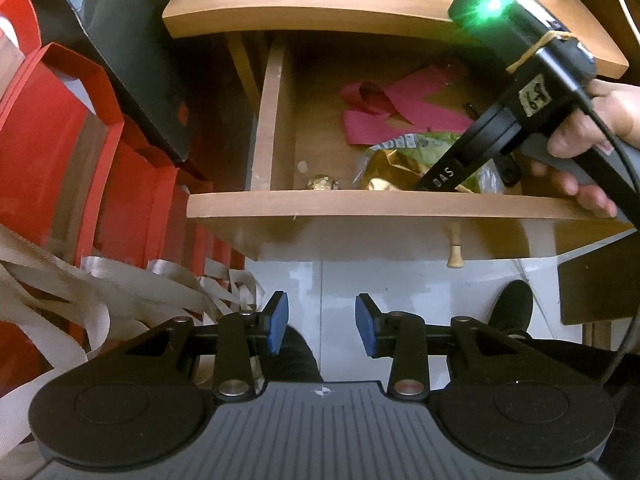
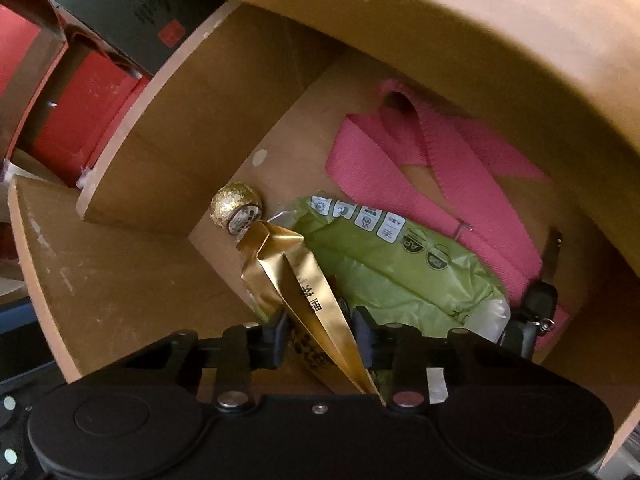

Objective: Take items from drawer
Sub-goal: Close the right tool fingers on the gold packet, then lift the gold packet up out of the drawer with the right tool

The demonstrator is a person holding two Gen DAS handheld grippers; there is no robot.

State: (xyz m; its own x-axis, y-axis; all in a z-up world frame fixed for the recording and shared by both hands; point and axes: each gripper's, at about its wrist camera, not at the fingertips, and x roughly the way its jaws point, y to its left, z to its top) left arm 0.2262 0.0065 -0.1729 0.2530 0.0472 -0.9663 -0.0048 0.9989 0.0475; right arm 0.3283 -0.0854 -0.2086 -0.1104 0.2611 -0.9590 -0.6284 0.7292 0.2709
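The wooden drawer (image 1: 360, 206) stands pulled open. Inside it lie a gold foil pouch (image 2: 304, 280), a gold foil ball (image 2: 236, 208), a green plastic packet (image 2: 392, 272), a pink ribbon (image 2: 440, 152) and a black key (image 2: 540, 300). My right gripper (image 2: 320, 332) reaches down into the drawer and is shut on the gold foil pouch, whose creased body stands between the pads. In the left wrist view a hand (image 1: 580, 120) holds that gripper, and the drawer front hides its fingertips. My left gripper (image 1: 322, 320) hangs open in front of the drawer, above the floor, with nothing between its blue pads.
Red boxes (image 1: 60, 120) and a black box (image 1: 132, 40) stand to the left of the cabinet, with white ribbons (image 1: 80, 300) spilling below them. A wooden knob (image 1: 454, 256) sticks out of the drawer front. A black shoe (image 1: 512, 304) rests on the pale floor.
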